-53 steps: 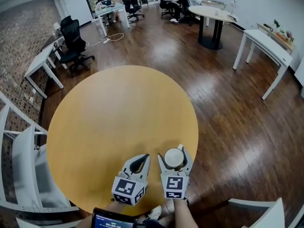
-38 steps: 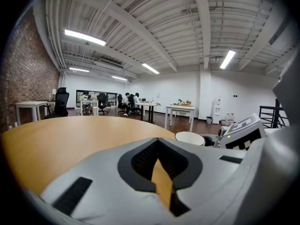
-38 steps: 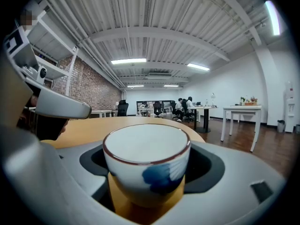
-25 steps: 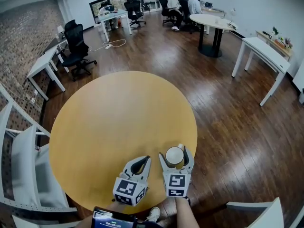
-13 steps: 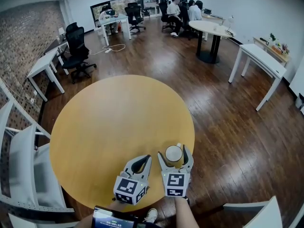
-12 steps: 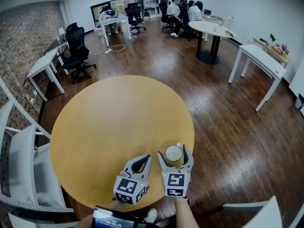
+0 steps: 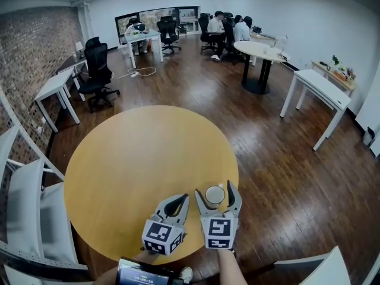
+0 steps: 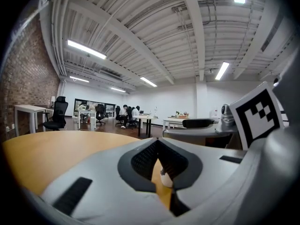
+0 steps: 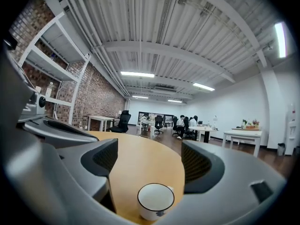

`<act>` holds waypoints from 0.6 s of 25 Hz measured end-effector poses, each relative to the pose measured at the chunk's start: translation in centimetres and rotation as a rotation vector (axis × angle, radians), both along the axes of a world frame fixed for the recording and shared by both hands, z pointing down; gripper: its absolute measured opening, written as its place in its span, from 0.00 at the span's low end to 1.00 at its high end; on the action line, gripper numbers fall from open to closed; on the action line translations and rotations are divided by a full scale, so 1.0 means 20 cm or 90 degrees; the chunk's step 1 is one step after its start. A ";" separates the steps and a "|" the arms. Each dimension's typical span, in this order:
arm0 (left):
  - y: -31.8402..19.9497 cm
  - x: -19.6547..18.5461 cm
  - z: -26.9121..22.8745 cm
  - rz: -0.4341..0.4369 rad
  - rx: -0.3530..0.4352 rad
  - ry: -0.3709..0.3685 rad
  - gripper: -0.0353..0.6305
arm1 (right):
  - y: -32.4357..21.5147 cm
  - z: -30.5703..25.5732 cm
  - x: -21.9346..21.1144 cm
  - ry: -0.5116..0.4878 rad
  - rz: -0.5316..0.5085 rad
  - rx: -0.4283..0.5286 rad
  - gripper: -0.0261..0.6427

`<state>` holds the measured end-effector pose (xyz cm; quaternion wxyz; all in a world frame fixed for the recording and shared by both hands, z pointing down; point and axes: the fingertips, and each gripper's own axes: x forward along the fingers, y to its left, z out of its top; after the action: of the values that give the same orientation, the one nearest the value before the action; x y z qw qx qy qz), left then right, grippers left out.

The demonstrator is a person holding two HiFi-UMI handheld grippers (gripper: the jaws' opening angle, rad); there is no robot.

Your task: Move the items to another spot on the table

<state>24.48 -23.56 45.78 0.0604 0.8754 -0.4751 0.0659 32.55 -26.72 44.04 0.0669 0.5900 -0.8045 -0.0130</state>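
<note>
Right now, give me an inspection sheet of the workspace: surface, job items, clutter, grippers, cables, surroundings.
Surface: round wooden table, bare apart from one cup.
Job's things: white cup with a dark rim, upright and empty, near the table's near right edge.
Clutter: nothing seen on the table.
Grippers: right gripper open, one jaw on each side of the cup and a gap on both sides; left gripper shut, holding nothing, beside it.
Cables: nothing seen on the table; white cable lies on the floor by the far desks.
Surroundings: white shelf rack on the left, black office chair, round white table, people seated far back.
</note>
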 end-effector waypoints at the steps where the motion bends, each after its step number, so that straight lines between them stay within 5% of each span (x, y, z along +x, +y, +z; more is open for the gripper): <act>1: 0.00 -0.01 -0.02 -0.001 0.004 0.000 0.06 | 0.01 -0.03 -0.01 0.001 -0.003 0.003 0.66; 15: 0.09 -0.22 -0.19 -0.029 0.053 0.014 0.06 | 0.15 -0.21 -0.32 0.029 -0.075 0.025 0.59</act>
<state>20.09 -21.80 42.08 0.0308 0.8668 -0.4964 0.0348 26.16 -23.75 39.84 0.0727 0.5425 -0.8356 -0.0462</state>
